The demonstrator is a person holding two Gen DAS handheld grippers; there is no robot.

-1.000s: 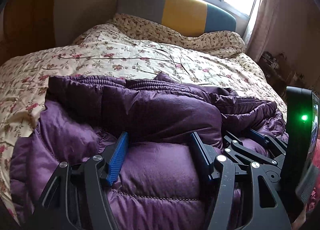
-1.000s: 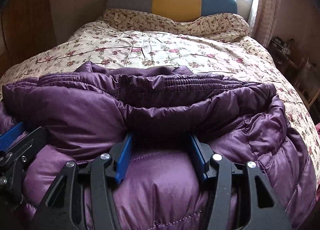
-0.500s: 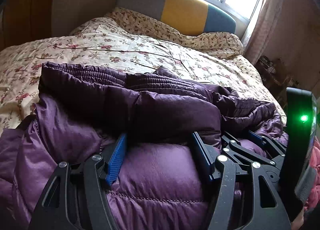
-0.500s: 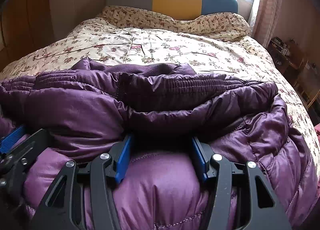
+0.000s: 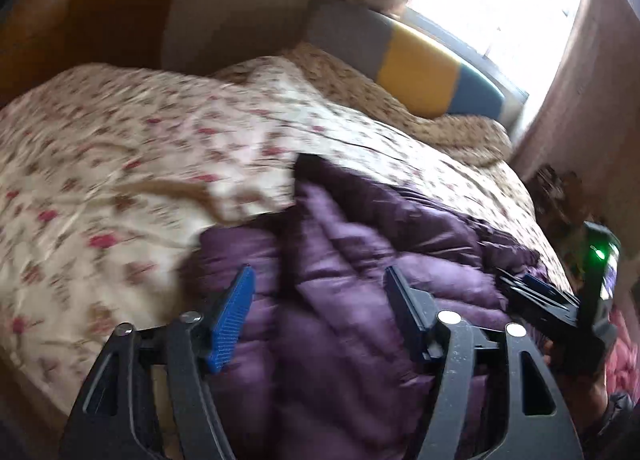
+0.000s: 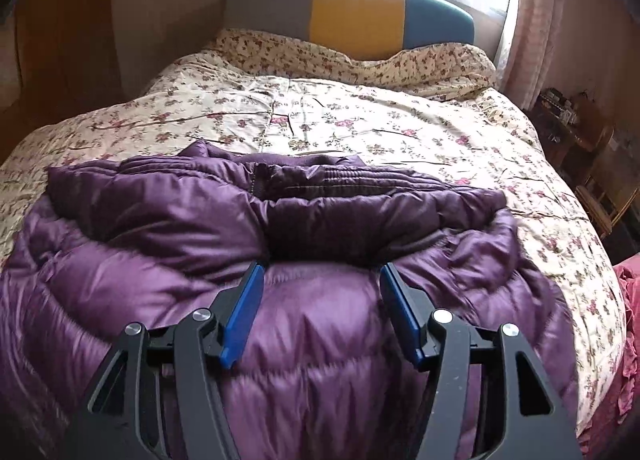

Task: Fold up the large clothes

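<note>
A purple down jacket (image 6: 224, 244) lies folded and bunched on the bed, its elastic hem band at the far edge; it also shows in the left wrist view (image 5: 360, 252), blurred. My left gripper (image 5: 320, 280) is open, hovering over the jacket's left end with its left finger over the bedspread. My right gripper (image 6: 320, 276) is open, just above the puffy near fold of the jacket. The right gripper's body with a green light (image 5: 596, 256) appears at the right of the left wrist view.
The bed carries a cream floral bedspread (image 6: 360, 116) and a grey, yellow and blue headboard (image 6: 352, 8) under a bright window. A cluttered wooden stand (image 6: 576, 128) is on the right. Pink cloth (image 6: 624, 340) hangs at the bed's right edge.
My left gripper has swung left and tilted, so its view is blurred and shows more bedspread. My right gripper has lifted back slightly from the jacket. Both stay open.
</note>
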